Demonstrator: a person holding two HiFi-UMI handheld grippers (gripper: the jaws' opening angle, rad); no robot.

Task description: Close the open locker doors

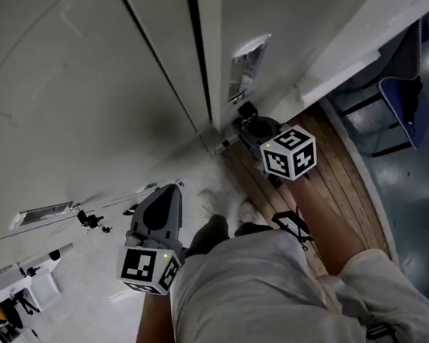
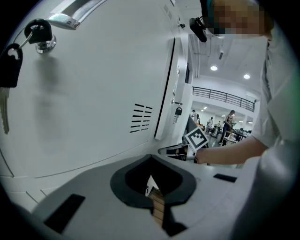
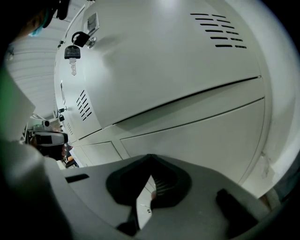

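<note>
White locker doors fill the top of the head view. A broad left door (image 1: 56, 101) and a right door (image 1: 295, 7) are parted by a dark vertical gap (image 1: 199, 51). My right gripper (image 1: 245, 114) is shut and empty, its tip close to the foot of that gap, facing a door with a key in its lock (image 3: 74, 47). My left gripper (image 1: 164, 193) hangs lower left, shut and empty, apart from the door in front of it (image 2: 93, 103). That door's free edge (image 2: 165, 89) stands out from the row behind. Whether either gripper touches a door is unclear.
A key (image 2: 40, 35) hangs in the lock by a metal handle (image 2: 70, 14). Vent slots (image 2: 140, 117) mark the door. The person's feet (image 1: 226, 200) stand on pale floor beside wooden boards (image 1: 341, 181). Blue chairs (image 1: 401, 103) stand at the right. People are far down the hall (image 2: 229, 122).
</note>
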